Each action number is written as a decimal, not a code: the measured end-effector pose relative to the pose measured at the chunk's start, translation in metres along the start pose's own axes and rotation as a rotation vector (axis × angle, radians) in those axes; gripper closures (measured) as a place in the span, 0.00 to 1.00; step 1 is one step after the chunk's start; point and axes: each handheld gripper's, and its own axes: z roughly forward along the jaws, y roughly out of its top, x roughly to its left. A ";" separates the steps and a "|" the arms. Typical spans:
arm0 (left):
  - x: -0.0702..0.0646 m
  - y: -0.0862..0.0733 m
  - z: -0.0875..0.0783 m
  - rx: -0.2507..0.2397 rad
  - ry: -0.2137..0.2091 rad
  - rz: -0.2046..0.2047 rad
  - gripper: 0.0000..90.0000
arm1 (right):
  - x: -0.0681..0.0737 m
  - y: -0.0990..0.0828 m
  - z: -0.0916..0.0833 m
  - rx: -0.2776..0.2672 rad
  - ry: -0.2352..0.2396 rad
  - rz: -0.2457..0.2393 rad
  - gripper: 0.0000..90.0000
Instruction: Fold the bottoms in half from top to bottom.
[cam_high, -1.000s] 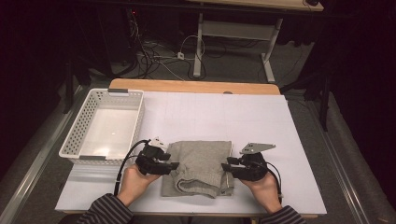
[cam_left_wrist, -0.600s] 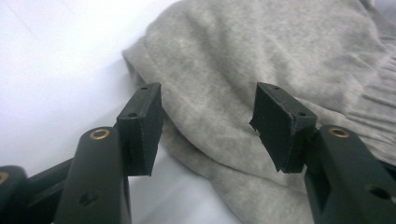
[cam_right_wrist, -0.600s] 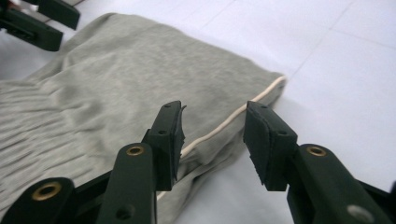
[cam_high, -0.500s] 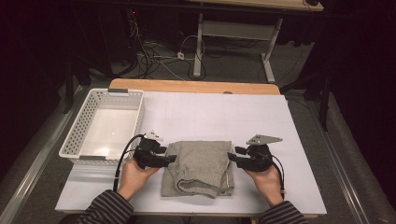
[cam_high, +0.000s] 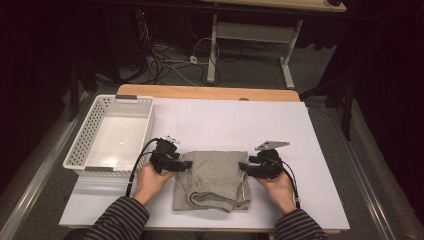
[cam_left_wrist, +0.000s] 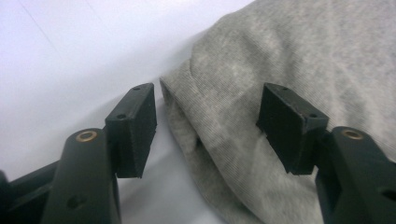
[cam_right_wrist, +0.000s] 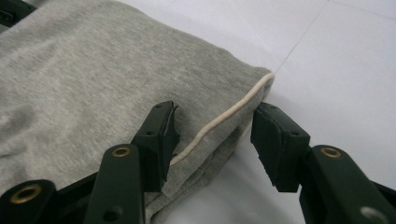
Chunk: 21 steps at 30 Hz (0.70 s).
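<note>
Grey folded cloth (cam_high: 212, 180) lies on the white table (cam_high: 280, 125), near its front edge, between my two grippers. My left gripper (cam_high: 184, 164) sits at the cloth's left edge, and my right gripper (cam_high: 243, 167) sits at its right edge; each points inward at the cloth. In the left gripper view, the jaws stand apart with the cloth's folded edge (cam_left_wrist: 224, 135) between them, and neither pad presses on it. These jaws have just been opening. In the right gripper view, the jaws also stand apart, straddling the cloth's edge where a pale cord (cam_right_wrist: 224, 119) runs along the hem. The left pad is close against the fabric, but I see no squeeze. These jaws have just been opening too. Neither gripper holds anything. A white basket (cam_high: 82, 145) stands on the table just to the left of my left gripper, apart from the cloth. Striped sleeves (cam_high: 117, 222) enter from the bottom of the high view.
</note>
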 end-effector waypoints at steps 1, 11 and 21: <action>0.001 0.001 0.001 -0.002 0.000 0.001 0.39 | 0.000 0.000 0.001 0.005 0.001 0.002 0.57; -0.004 0.005 0.008 -0.001 -0.007 0.039 0.47 | -0.001 0.003 0.012 0.050 0.056 -0.002 0.73; -0.005 0.012 0.013 0.033 -0.100 0.045 0.79 | 0.003 0.009 0.011 0.070 0.059 -0.047 0.89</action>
